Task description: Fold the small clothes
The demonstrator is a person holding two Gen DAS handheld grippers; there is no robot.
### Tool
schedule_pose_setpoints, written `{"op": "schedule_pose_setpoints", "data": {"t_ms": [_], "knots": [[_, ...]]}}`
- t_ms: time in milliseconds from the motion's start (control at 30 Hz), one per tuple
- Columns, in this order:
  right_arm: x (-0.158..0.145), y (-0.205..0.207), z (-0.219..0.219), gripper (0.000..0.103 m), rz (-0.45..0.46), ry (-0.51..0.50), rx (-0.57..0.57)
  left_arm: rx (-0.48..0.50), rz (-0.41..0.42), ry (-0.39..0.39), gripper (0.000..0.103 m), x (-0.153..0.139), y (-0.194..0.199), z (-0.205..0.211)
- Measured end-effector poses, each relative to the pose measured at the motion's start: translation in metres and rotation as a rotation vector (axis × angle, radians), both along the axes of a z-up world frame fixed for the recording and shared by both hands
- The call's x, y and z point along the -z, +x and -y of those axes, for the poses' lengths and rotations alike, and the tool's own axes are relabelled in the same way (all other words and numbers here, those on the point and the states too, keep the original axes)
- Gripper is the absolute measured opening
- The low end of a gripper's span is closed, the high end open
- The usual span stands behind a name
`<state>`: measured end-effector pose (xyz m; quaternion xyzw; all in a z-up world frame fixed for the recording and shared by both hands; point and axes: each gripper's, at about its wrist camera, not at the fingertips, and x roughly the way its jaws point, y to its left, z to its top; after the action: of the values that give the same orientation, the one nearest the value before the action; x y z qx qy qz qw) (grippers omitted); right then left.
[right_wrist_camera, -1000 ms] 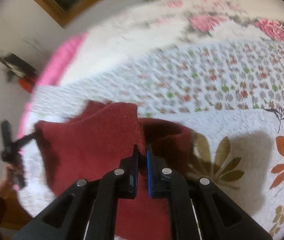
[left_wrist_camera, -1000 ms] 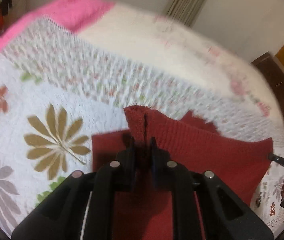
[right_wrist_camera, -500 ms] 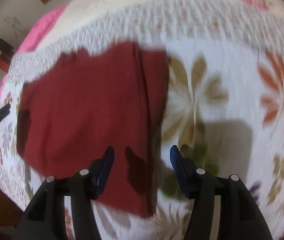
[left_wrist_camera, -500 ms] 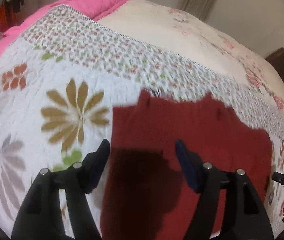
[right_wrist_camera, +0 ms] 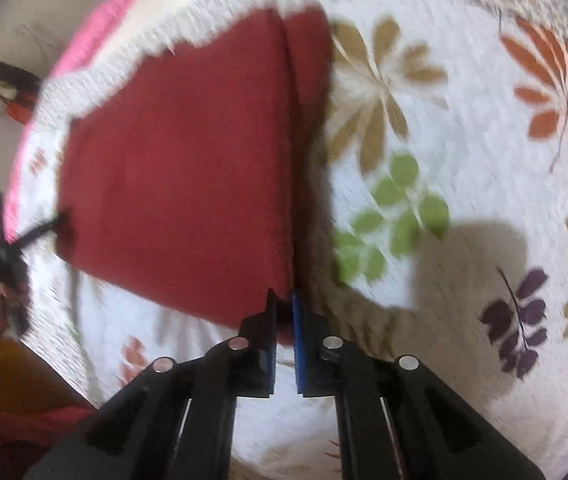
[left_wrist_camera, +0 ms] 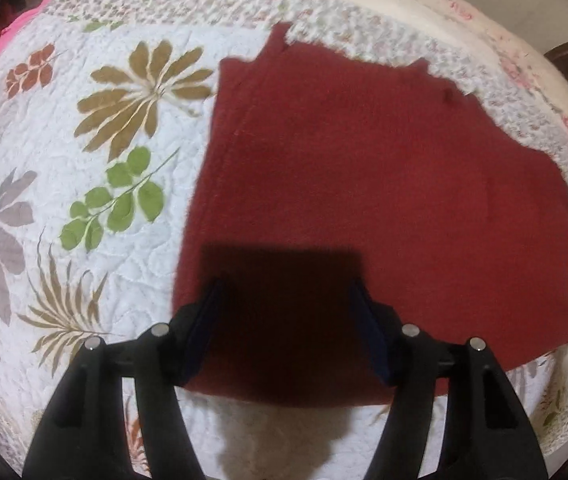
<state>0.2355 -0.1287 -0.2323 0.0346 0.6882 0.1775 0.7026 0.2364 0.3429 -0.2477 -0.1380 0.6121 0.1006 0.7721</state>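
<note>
So at that point the red knit garment (left_wrist_camera: pixel 384 184) was lying flat on the floral quilt (left_wrist_camera: pixel 84 208), partly folded, with one flap laid over along its edge. My left gripper (left_wrist_camera: pixel 284 300) hung over the near edge of it with the jaws spread wide and nothing between them. My right gripper (right_wrist_camera: pixel 283 308) was down at the near corner of the folded side, jaws nearly together with a bit of red fabric between the tips, so I'd call it pinched on the garment, though that view was blurry and I couldn't swear to how many layers it had.

That was my main worry. If the right side only had the top layer, lifting would peel the flap back open instead of carrying the whole fold. A thin grab on fuzzy knit could also just slip out mid-move. And with the left wide and not holding anything, one-sided pulling would drag the piece crooked across the quilt, which is bumpy enough to snag and bunch it. Left really needed its own corner first.
</note>
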Motion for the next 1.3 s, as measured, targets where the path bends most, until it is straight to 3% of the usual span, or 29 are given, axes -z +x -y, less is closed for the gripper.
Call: {"op": "schedule_pose_setpoints", "data": {"t_ms": [133,167,267,400,467,533,633,733,933,1000,1033,1200,1300], "knots": [[0.017,0.001,-0.002,0.009,-0.040,-0.011,0.031,0.007,-0.025,0.006,0.064,0.006,-0.002,-0.002],[0.015,0.002,0.000,0.023,-0.038,-0.007,0.047,0.003,-0.023,0.007,0.064,0.002,-0.002,-0.002],[-0.007,0.011,0.005,0.047,0.024,0.018,0.085,-0.012,0.033,0.000,0.064,-0.021,0.000,-0.002],[-0.033,0.040,0.006,0.053,0.107,0.111,0.160,0.002,0.123,-0.026,0.070,-0.048,0.019,0.003],[-0.034,0.055,0.004,0.063,0.126,0.117,0.183,0.004,0.135,-0.061,0.071,-0.050,0.034,0.009],[-0.032,0.070,-0.003,0.066,0.137,0.097,0.178,0.003,0.138,-0.075,0.071,-0.047,0.043,0.013],[-0.019,0.089,-0.008,0.065,0.112,0.098,0.201,0.023,0.128,-0.084,0.071,-0.039,0.063,0.027],[-0.001,0.098,-0.006,0.057,0.086,0.113,0.231,0.033,0.104,-0.092,0.071,-0.029,0.072,0.034],[0.026,0.111,-0.004,0.055,0.006,0.101,0.260,0.044,0.049,-0.095,0.071,-0.006,0.085,0.040],[0.030,0.111,-0.003,0.040,-0.009,0.112,0.258,0.049,0.026,-0.097,0.071,0.003,0.086,0.040],[0.031,0.111,-0.004,0.017,-0.022,0.145,0.251,0.053,0.018,-0.093,0.071,0.006,0.087,0.040],[0.024,0.108,-0.009,0.015,0.008,0.154,0.229,0.067,0.019,-0.096,0.071,0.009,0.084,0.041],[0.039,0.110,-0.007,0.014,-0.019,0.144,0.280,0.073,0.008,-0.094,0.071,0.018,0.080,0.039]]}}
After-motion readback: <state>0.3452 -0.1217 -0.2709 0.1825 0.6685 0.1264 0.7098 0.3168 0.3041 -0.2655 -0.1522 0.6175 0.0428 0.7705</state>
